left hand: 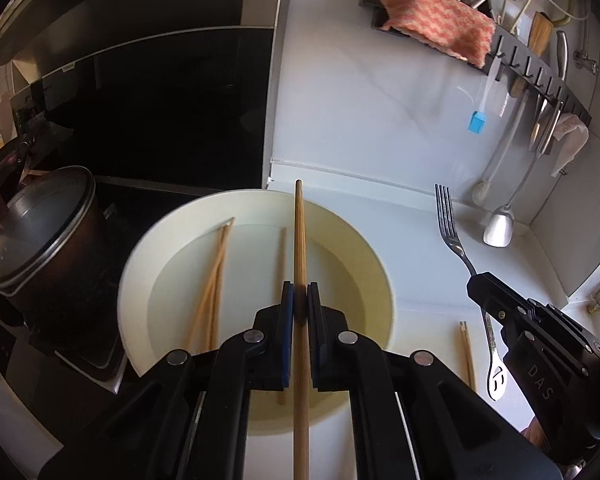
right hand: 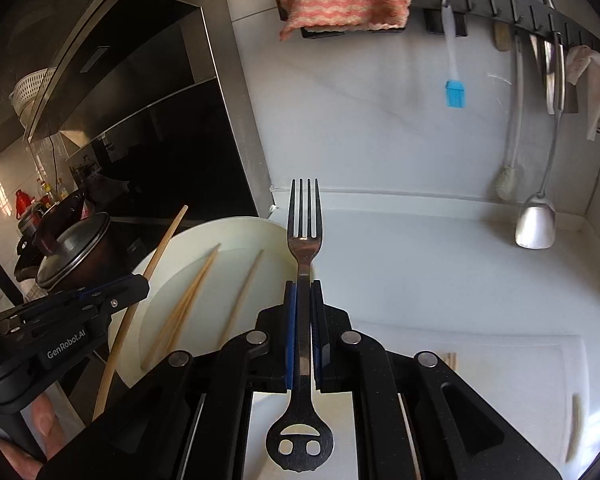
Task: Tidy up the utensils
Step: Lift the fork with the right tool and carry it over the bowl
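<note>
My left gripper (left hand: 300, 298) is shut on a long wooden chopstick (left hand: 300, 232) and holds it above a cream plate (left hand: 340, 216). Three more chopsticks (left hand: 216, 280) lie in the plate. My right gripper (right hand: 303, 292) is shut on a metal fork (right hand: 305, 216), tines pointing away, just right of the plate (right hand: 236, 228). From the left wrist view the right gripper (left hand: 476, 280) and its fork (left hand: 446, 216) are to the right of the plate. From the right wrist view the left gripper (right hand: 140, 284) and its chopstick (right hand: 164, 248) are at the left.
A dark lidded pot (left hand: 44, 240) stands left of the plate. A wall rail (left hand: 540, 76) holds a pink cloth (left hand: 436, 28), a blue brush (left hand: 478, 120) and a ladle (left hand: 500, 228). More chopsticks (left hand: 468, 352) lie on the white counter.
</note>
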The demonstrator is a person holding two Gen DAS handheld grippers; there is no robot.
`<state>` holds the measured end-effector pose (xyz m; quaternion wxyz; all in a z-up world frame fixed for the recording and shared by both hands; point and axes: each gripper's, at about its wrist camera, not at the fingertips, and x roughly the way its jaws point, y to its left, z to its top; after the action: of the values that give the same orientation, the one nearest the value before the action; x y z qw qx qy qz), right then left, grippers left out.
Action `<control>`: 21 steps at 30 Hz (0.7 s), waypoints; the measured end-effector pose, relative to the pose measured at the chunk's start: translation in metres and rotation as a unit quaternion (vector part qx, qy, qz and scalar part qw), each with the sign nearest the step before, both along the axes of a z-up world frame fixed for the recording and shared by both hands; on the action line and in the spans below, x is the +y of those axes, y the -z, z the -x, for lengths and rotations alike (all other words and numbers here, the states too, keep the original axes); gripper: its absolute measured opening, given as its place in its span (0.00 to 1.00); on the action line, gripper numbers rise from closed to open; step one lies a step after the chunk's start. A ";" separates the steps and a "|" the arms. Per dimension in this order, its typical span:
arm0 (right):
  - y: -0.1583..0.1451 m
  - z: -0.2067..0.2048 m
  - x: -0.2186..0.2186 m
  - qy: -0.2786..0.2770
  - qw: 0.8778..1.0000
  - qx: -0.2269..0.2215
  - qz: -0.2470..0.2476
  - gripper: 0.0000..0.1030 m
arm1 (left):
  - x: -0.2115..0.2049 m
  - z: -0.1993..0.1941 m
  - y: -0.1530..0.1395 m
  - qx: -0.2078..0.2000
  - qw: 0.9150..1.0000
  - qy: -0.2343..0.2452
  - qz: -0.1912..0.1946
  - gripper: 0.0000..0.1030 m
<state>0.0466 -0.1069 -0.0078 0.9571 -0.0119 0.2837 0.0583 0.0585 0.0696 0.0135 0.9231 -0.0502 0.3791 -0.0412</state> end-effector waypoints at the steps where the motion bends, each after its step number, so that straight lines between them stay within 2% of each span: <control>1: 0.002 -0.008 0.010 0.001 1.000 0.002 -0.002 0.06 | 0.012 -0.006 0.000 0.001 1.000 0.002 0.000 0.07; 10: 0.030 -0.063 0.069 0.019 0.999 0.034 -0.026 0.06 | 0.074 -0.056 0.028 0.027 0.999 0.020 -0.007 0.07; 21: 0.066 -0.115 0.076 0.025 0.993 0.104 -0.046 0.06 | 0.078 -0.088 0.078 0.084 0.996 0.024 0.003 0.07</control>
<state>0.1620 -0.0304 -0.0743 0.9230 0.0454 0.3792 0.0481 0.1464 0.1475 -0.0642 0.8868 -0.0472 0.4558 -0.0597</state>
